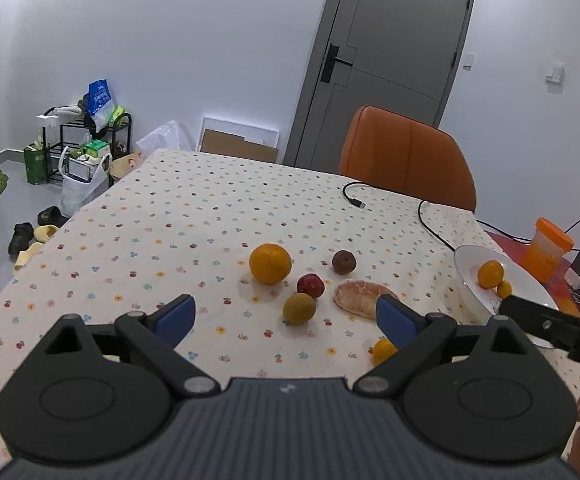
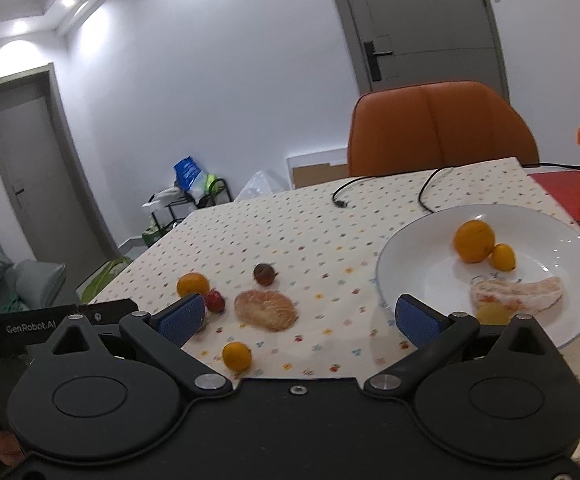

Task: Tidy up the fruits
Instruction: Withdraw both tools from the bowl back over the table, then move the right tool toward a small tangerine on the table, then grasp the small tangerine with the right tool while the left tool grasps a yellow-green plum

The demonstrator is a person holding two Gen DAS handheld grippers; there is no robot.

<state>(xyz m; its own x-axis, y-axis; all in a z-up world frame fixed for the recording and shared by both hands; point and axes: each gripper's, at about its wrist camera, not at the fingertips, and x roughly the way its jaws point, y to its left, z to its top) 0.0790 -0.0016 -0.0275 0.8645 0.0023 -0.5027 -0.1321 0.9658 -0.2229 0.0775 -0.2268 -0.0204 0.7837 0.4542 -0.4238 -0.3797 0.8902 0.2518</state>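
Fruit lies scattered on the tabletop (image 1: 178,216) ahead of the left claw (image 1: 286,314), whose blue pads stand wide apart with nothing between them. Just beyond the gap sits a green fruit (image 1: 299,308), with a red fruit (image 1: 311,285) touching it from behind, a big orange (image 1: 270,263) farther back to the left, and a dark fruit (image 1: 344,261) farther back to the right. A peeled citrus piece (image 1: 362,298) lies just beyond the right pad, and a small orange (image 1: 384,351) sits close under that pad. Off to the right a plate (image 1: 526,280) holds two oranges, and the right claw's black arm crosses its near rim.

From the right wrist, the right claw (image 2: 308,318) is likewise spread open and empty. The plate (image 2: 422,256) lies beyond its right pad, holding an orange (image 2: 474,241) touching a smaller orange (image 2: 503,257), a peeled segment (image 2: 518,295) and a yellow fruit partly hidden behind the claw. Beyond the gap lies the peeled citrus piece (image 2: 266,310), with the small orange (image 2: 237,356) nearest the claw body. The red fruit (image 2: 215,301) sits just beside the left pad, the big orange (image 2: 193,285) behind it.
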